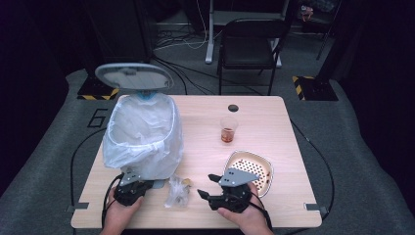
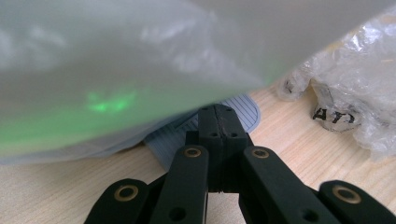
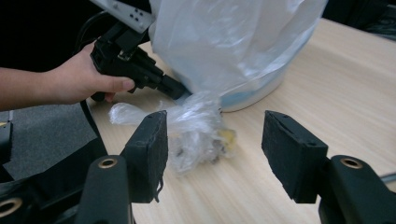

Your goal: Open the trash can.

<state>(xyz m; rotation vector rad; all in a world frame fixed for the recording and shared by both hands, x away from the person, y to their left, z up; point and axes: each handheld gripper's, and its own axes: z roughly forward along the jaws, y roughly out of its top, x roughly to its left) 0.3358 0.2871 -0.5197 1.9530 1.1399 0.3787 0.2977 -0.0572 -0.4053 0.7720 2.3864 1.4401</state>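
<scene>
A pedal bin (image 1: 142, 137) lined with a white plastic bag stands at the table's left, its grey lid (image 1: 133, 77) tipped up. My left gripper (image 1: 145, 186) is shut, its tip (image 2: 218, 114) resting on the bin's grey ribbed pedal (image 2: 245, 109) under the overhanging liner (image 2: 116, 60). A crumpled clear plastic bag (image 1: 177, 192) with small scraps inside lies on the wood in front of the bin. My right gripper (image 1: 206, 185) is open and points at that bag (image 3: 196, 126), a short way off it, with nothing between its jaws (image 3: 215, 140).
A clear cup (image 1: 228, 129) with brown liquid stands mid-table. A white perforated bowl (image 1: 268, 171) sits just right of my right hand. A cable hole (image 1: 233, 107) is near the far edge. A black chair (image 1: 249, 44) stands beyond the table.
</scene>
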